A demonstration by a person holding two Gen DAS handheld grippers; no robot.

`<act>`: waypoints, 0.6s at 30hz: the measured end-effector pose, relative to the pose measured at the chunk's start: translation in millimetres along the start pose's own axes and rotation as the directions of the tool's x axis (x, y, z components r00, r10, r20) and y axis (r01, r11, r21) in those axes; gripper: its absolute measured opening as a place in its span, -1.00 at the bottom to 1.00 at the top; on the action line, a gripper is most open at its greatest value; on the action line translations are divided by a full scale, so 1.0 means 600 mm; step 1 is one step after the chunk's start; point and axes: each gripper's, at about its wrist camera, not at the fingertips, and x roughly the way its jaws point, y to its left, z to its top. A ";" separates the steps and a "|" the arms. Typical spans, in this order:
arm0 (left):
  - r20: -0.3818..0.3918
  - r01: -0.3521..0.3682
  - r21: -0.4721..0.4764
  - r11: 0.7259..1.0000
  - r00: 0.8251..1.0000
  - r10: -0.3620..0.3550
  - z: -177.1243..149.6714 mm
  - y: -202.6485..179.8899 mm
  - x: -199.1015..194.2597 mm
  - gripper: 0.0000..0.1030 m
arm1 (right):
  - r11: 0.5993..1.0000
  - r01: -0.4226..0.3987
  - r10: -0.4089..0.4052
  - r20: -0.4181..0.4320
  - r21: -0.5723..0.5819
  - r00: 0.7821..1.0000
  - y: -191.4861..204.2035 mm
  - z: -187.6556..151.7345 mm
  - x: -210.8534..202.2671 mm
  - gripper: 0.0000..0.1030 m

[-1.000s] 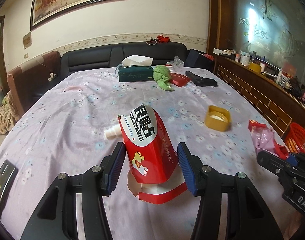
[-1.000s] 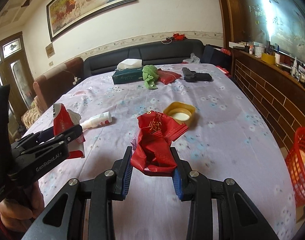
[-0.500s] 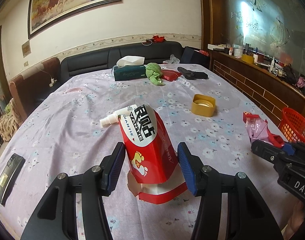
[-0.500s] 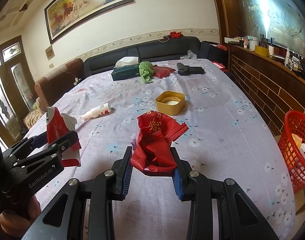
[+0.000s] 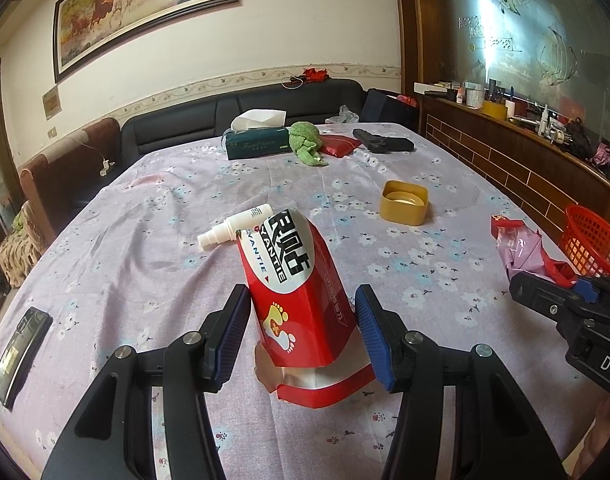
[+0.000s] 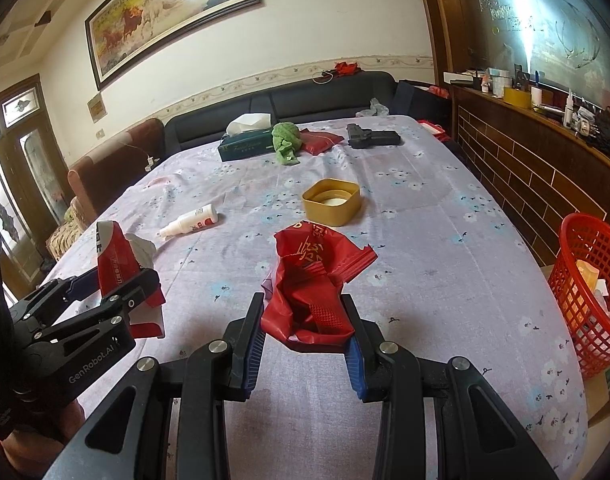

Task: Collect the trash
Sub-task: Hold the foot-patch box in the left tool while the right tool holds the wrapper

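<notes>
a red carton (image 5: 301, 296) is held between the blue pads of the left gripper (image 5: 303, 320), lifted clear of the flowered tablecloth (image 5: 145, 248), its torn bottom flap hanging below the jaws. a crumpled red bag (image 6: 309, 300) is clamped in the narrow jaws of the right gripper (image 6: 305, 332), also raised above the cloth. a red basket (image 6: 589, 292) is seen off the table's right edge, with pale scraps inside. left on the table are a white spray bottle (image 6: 191, 220), a yellow lid (image 6: 332, 201), a tissue box (image 6: 247, 142), a green cloth (image 6: 285, 142), a red pouch (image 6: 319, 141) and a black pistol-shaped object (image 6: 371, 136). a dark phone-like device (image 5: 21, 350) is seen lying near the left edge.
</notes>
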 end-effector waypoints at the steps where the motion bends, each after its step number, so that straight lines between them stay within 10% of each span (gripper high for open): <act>1: 0.000 -0.001 0.000 1.000 1.000 0.001 -0.001 0.000 0.000 0.03 | 1.000 -0.001 0.001 -0.001 0.000 1.000 0.000 0.000 0.000 -0.26; 18: -0.005 0.019 0.031 0.999 1.000 -0.019 0.001 -0.019 -0.002 0.03 | 1.000 -0.003 0.003 0.008 0.023 1.000 -0.014 0.002 -0.007 -0.26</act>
